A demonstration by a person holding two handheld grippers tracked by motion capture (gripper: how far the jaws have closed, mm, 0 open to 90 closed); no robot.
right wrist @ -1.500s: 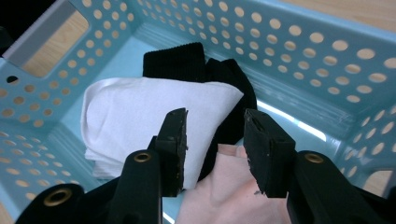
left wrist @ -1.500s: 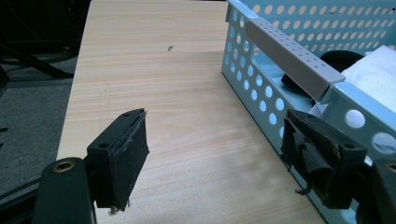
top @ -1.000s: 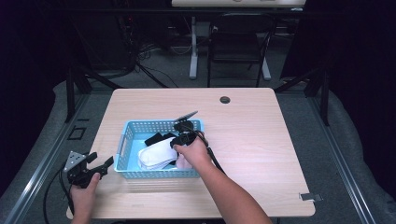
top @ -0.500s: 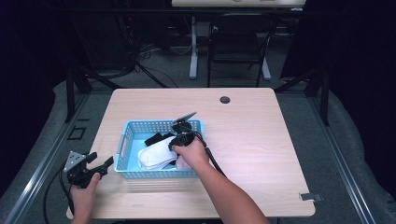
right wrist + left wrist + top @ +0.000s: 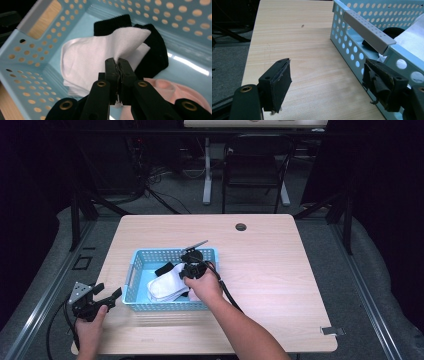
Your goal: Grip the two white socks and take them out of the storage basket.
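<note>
White cloth (image 5: 87,60) hides most of the black one (image 5: 152,52) beneath.

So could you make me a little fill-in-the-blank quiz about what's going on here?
1. The right gripper is shut on a ____ sock.
2. The socks lie in a blue ____.
3. The left gripper has its jaws ____.
4. Beside the black sock lies a ____ one.

Missing words: white; basket; open; pink

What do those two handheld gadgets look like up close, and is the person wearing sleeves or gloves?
Both are black. The left gripper carries a grey three-cornered plate on top and trails a black cable. Its two blocky jaws have worn, frayed pads. The right gripper has black jaw arms with brass-coloured rivets and also trails a black cable. The forearms and hands are bare: no sleeves or gloves show.
</note>
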